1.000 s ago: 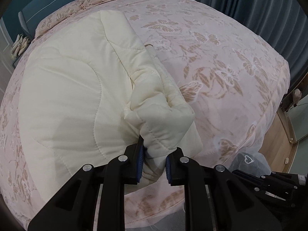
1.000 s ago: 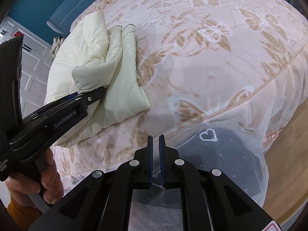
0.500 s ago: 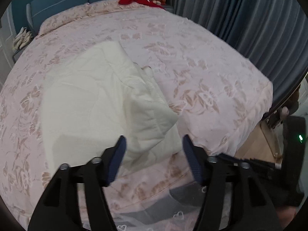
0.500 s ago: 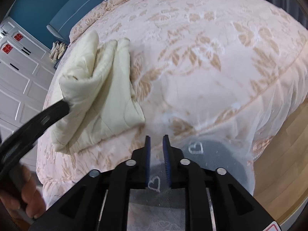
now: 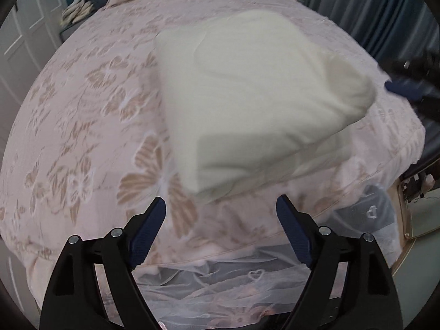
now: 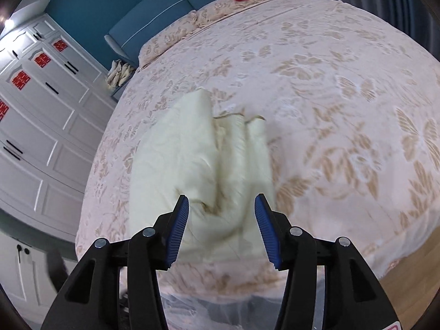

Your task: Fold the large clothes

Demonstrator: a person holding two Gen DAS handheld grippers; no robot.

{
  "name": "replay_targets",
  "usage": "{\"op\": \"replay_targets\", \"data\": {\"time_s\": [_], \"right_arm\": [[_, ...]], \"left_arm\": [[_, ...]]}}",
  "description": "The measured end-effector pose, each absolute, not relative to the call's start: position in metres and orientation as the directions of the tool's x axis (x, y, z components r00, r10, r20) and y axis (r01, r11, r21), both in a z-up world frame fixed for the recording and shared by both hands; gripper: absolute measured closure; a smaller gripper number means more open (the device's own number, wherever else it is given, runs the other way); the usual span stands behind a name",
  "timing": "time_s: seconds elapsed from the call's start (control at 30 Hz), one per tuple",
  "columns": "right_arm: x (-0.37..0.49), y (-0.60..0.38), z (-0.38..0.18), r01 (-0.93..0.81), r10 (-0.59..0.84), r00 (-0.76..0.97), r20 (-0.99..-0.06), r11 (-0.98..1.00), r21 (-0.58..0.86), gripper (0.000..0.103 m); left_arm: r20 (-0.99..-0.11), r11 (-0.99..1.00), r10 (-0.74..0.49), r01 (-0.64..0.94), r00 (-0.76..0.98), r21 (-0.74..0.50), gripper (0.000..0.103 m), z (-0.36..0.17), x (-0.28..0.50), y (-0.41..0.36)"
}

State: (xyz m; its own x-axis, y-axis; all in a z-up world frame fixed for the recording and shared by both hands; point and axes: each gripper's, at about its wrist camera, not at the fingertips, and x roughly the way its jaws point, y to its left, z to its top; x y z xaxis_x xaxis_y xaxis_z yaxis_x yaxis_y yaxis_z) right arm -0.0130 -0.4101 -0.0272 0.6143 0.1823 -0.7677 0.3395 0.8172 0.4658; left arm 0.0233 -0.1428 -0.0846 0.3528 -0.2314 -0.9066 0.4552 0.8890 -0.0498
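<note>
We are leaving the folded cream garment [image 5: 261, 96] resting on the bed [image 5: 82, 110], both jaws having just been opening: left hand-held gripper [image 5: 221, 217] wide, right hand-held gripper [image 6: 221, 214] partly open, both empty.

Cream garment [image 5: 264, 104]; pink bedspread [image 5: 82, 115], tan floral print.

The folded garment [image 5: 261, 99] lies on the bed [image 5: 82, 115], near its foot edge.
</note>
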Motion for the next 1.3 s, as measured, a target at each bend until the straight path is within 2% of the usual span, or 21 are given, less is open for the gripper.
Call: {"op": "replay_targets", "data": {"time_s": [0.2,0.37,0.4,0.43,0.47,0.57,0.77,1.07,1.3], "right_arm": [[0.012,-0.393,-0.030,0.295,0.263,0.578,-0.772,0.815,0.499,0.053],[0.027,-0.376,-0.052,0.291,0.265,0.497,-0.827,0.846,0.446,0.055],[0.029,-0.374,-0.056,0.290,0.250,0.479,-0.841,0.859,0.421,0.060],[0.030,-0.374,-0.059,0.290,0.235,0.470,-0.851,0.869,0.400,0.075],[0.029,-0.374,-0.061,0.288,0.221,0.464,-0.858,0.878,0.382,0.081],[0.021,-0.375,-0.054,0.256,0.213,0.485,-0.848,0.893,0.371,0.089],[-0.014,-0.388,-0.048,0.290,0.124,0.504,-0.855,0.908,0.302,0.091],[-0.038,-0.415,-0.135,0.429,0.074,0.376,-0.924,0.870,0.244,0.091],[-0.031,-0.413,-0.155,0.434,0.069,0.367,-0.928,0.869,0.236,0.089]], "left_arm": [[-0.912,0.907,-0.222,0.417,0.346,-0.062,0.023,-0.102,0.034,-0.133],[-0.911,0.910,-0.210,0.412,0.356,-0.049,0.023,-0.109,0.041,-0.134],[-0.913,0.912,-0.206,0.407,0.353,-0.048,0.024,-0.111,0.043,-0.133],[-0.915,0.914,-0.202,0.402,0.348,-0.049,0.025,-0.113,0.045,-0.131],[-0.917,0.917,-0.198,0.397,0.346,-0.048,0.026,-0.115,0.047,-0.131],[-0.922,0.925,-0.178,0.379,0.343,-0.038,0.030,-0.118,0.053,-0.127],[-0.923,0.926,-0.200,0.372,0.330,-0.067,0.029,-0.117,0.058,-0.126],[-0.922,0.897,-0.201,0.440,0.330,-0.039,0.030,-0.117,0.047,-0.154],[-0.922,0.892,-0.183,0.453,0.342,-0.010,0.031,-0.110,0.041,-0.159]]}}
